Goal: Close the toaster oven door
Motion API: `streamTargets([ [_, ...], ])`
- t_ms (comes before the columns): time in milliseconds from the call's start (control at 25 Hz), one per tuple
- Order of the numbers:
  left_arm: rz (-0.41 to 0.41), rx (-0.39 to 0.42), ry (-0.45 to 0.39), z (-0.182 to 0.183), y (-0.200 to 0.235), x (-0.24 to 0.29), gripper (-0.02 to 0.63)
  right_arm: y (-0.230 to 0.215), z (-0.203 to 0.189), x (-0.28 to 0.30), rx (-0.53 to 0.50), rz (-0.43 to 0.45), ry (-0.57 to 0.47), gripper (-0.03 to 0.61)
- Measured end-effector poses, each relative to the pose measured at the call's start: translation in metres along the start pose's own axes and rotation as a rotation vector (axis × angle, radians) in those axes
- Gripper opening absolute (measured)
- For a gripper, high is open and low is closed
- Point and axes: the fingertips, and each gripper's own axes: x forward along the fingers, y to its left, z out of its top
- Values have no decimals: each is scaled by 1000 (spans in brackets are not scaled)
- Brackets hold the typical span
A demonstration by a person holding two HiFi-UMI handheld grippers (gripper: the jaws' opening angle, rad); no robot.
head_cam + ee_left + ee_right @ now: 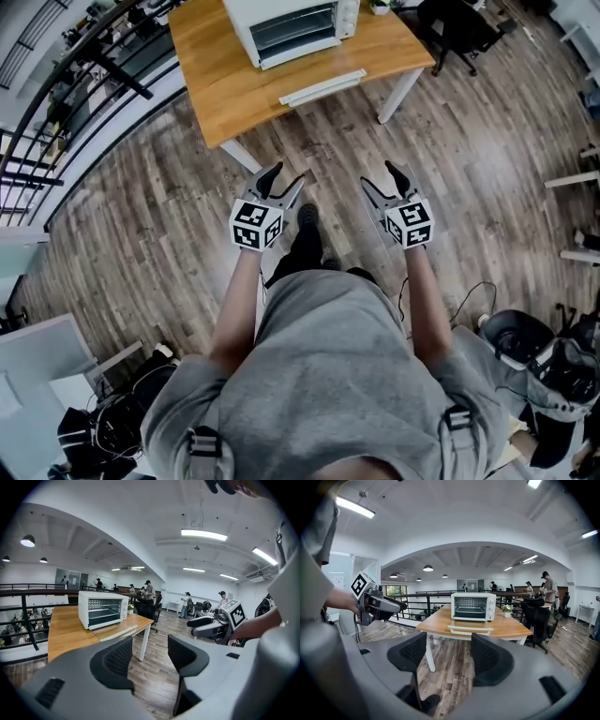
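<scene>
A white toaster oven (291, 23) stands on a wooden table (234, 75), and its door (322, 87) lies folded down flat toward the table's near edge. The oven also shows in the left gripper view as a white toaster oven (102, 609) and in the right gripper view as a white toaster oven (473, 605) with its door (470, 629) down. My left gripper (283, 182) and right gripper (382, 183) hang over the floor, well short of the table. Both are open and hold nothing.
Wood-plank floor lies between me and the table. A black office chair (459, 28) stands right of the table, a small potted plant (506, 610) sits beside the oven. A railing (75, 84) runs at the left. Bags and cables lie near my feet.
</scene>
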Motion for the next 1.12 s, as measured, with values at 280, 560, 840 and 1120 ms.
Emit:
streamTargets([
  [280,12,-29,-8,14,46,27,245,-15,18,48,-14,12,19,305],
  [560,-6,-46,16,22,82,58,245,-38,33,88,12,-1,37,301],
  [840,-26,-56,42,26,115,83,245,-55,37,126,30,-15,62,301],
  [1120,-51,-47,71,29,142,109,245,-76,47,159,34,-34,79,301],
])
